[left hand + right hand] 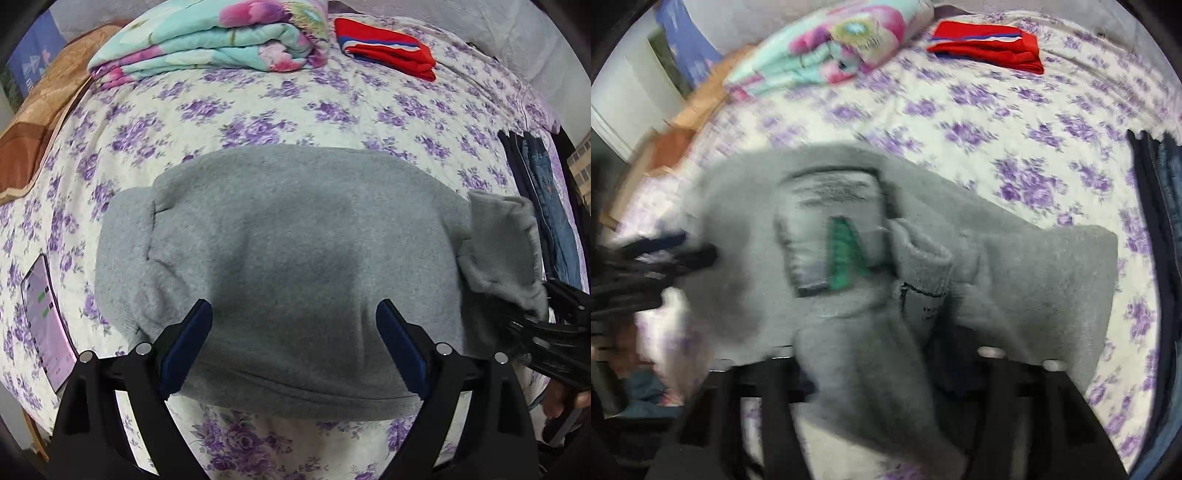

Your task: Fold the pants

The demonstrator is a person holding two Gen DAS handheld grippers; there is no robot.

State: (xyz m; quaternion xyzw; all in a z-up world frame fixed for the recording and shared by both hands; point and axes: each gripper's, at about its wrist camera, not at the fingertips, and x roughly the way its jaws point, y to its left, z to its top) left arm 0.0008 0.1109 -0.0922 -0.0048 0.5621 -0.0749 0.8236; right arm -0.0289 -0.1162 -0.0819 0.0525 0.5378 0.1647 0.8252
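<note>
The left claw [293, 347] hovers spread wide over the folded grey sweatpants [280, 266] at centre frame on the floral bed [332, 110]. At the right edge, the right claw [543, 314] pinches a lifted end of the fabric.

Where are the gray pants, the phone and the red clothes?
gray pants [280, 258]: left wrist view, middle of the folded fabric.
phone [46, 317]: left wrist view, on its lit screen.
red clothes [388, 48]: left wrist view, top of the folded pile.

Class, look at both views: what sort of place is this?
Probably a bedroom: the gray pants lie on a bed with a purple-flowered sheet, beside a folded floral quilt and folded red clothes.
</note>
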